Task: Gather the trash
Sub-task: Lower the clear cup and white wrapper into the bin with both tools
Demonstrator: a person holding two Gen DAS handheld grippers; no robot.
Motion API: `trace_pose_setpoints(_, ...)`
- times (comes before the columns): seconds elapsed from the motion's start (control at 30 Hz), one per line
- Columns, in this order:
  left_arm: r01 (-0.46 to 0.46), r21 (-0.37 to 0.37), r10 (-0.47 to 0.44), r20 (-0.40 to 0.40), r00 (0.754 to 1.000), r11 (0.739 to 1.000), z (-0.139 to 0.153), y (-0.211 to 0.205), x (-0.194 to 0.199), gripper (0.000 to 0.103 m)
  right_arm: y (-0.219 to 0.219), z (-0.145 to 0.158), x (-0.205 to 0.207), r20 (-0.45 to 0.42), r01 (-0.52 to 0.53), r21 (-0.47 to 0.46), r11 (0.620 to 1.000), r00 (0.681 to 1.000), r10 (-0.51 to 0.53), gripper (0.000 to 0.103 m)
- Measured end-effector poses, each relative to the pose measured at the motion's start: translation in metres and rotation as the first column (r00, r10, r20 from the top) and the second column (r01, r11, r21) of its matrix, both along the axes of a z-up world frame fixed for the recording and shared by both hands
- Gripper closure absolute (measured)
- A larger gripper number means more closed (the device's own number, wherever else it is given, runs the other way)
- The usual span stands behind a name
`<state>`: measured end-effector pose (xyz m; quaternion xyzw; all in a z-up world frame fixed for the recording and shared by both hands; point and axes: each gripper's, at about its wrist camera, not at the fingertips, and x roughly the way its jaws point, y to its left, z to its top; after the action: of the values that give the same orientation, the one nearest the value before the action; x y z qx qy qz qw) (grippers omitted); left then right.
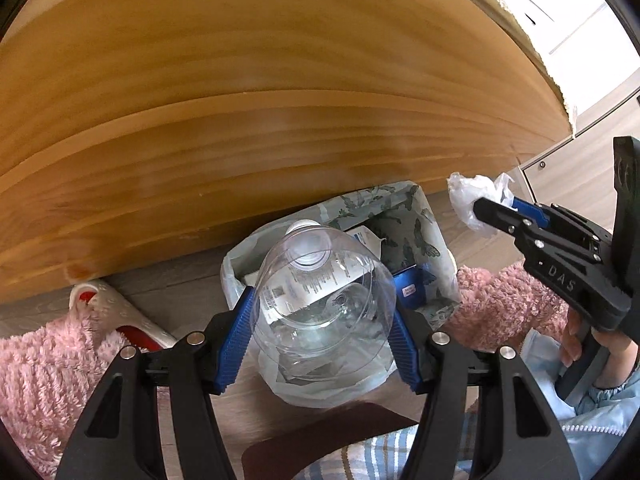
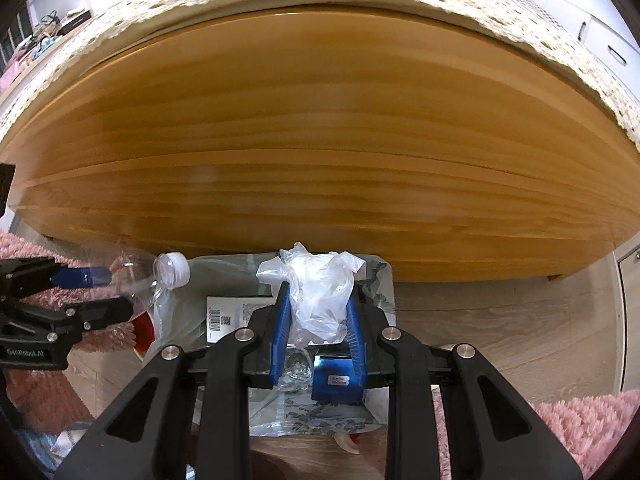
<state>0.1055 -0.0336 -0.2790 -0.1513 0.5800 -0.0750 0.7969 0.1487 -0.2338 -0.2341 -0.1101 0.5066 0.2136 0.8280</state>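
Currently, we keep the left gripper (image 1: 320, 320) clamped on the clear bottle (image 1: 324, 280) above the butterfly-print bin (image 1: 432, 240); lower before releasing. Rightward, the right gripper (image 2: 318, 320) pinches the crumpled plastic bag (image 2: 316, 284) over that bin.

The bottle (image 1: 320, 288) is clear glossy plastic; the crumpled bag (image 2: 316, 292) is thin white film. The wood panel (image 1: 240, 120) looks smooth, the pink rug (image 1: 36, 380) fluffy.
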Motion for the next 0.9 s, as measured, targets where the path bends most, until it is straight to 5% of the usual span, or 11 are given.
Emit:
trace_pose_setpoints(0.23, 0.027, -0.07, -0.03, -0.043, 0.999, 0.997, -0.01, -0.009, 0.007, 0.044, -0.006, -0.012, 0.011, -0.071, 0.03, 0.014, 0.999, 0.997, -0.029, 0.077)
trace_pose_setpoints(0.47, 0.076, -0.052, -0.081, -0.098, 0.992, 0.996, -0.026, -0.024, 0.013, 0.044, -0.002, -0.021, 0.014, -0.117, 0.018, -0.002, 1.0, 0.993, -0.018, 0.077)
trace_pose_setpoints(0.9, 0.173, -0.138, -0.201, -0.224, 0.954, 0.975, -0.071, -0.069, 0.024, 0.044, -0.007, -0.057, 0.022, -0.262, 0.032, -0.061, 0.998, 0.964, -0.047, 0.077)
